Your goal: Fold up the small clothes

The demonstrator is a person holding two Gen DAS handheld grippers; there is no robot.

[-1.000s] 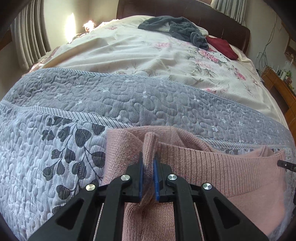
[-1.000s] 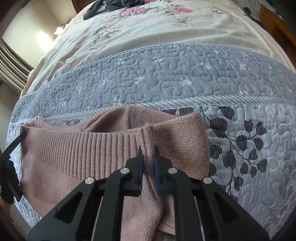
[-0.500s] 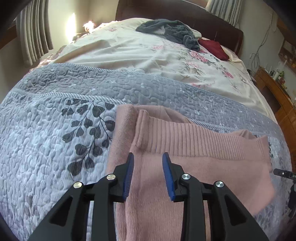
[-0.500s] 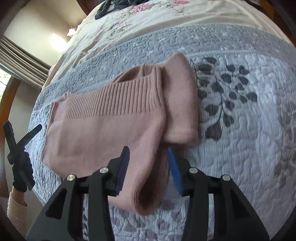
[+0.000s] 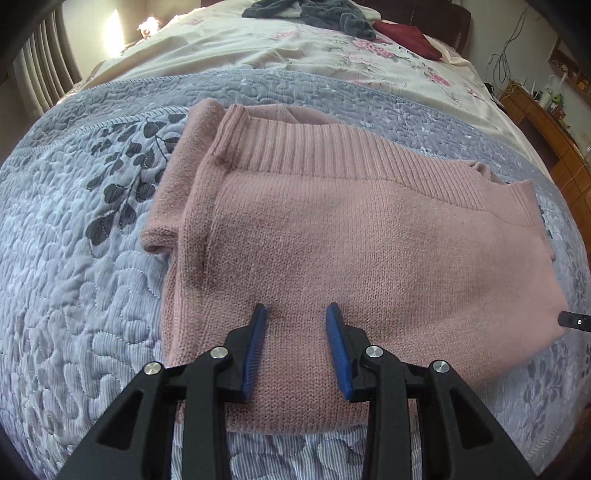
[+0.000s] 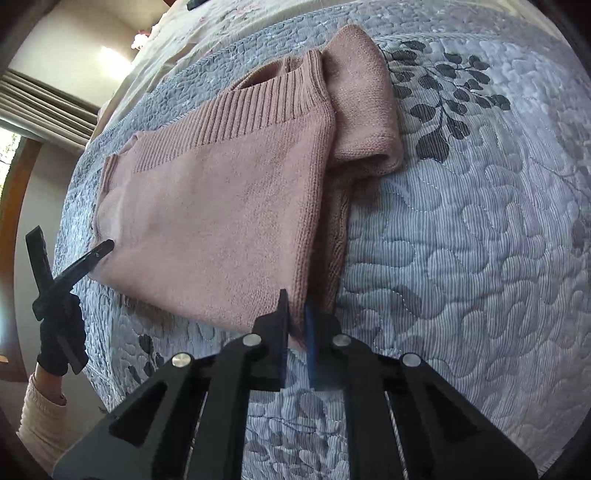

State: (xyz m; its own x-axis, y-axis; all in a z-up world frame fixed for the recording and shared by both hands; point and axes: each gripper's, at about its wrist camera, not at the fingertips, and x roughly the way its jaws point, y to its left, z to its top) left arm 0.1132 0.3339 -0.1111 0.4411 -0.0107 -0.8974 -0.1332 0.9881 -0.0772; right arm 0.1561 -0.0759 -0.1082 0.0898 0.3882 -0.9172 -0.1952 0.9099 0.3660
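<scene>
Bare quilt [image 6: 480, 258] lies free right of the pink sweater [image 6: 221, 206]; dark clothes [image 5: 314, 14] heaped far off.

A home bedroom. A grey quilted bedspread [image 5: 92, 295] is covering a bed, with a floral sheet [image 5: 295, 51] lying beyond it, a dark wooden headboard [image 5: 458, 26] standing behind, curtains [image 5: 44, 77] hanging at left, and a wooden dresser [image 5: 546, 125] sitting at right.

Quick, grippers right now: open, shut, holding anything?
Left gripper: open, empty, over the pink sweater.
Right gripper: shut on the sweater's near edge.
</scene>
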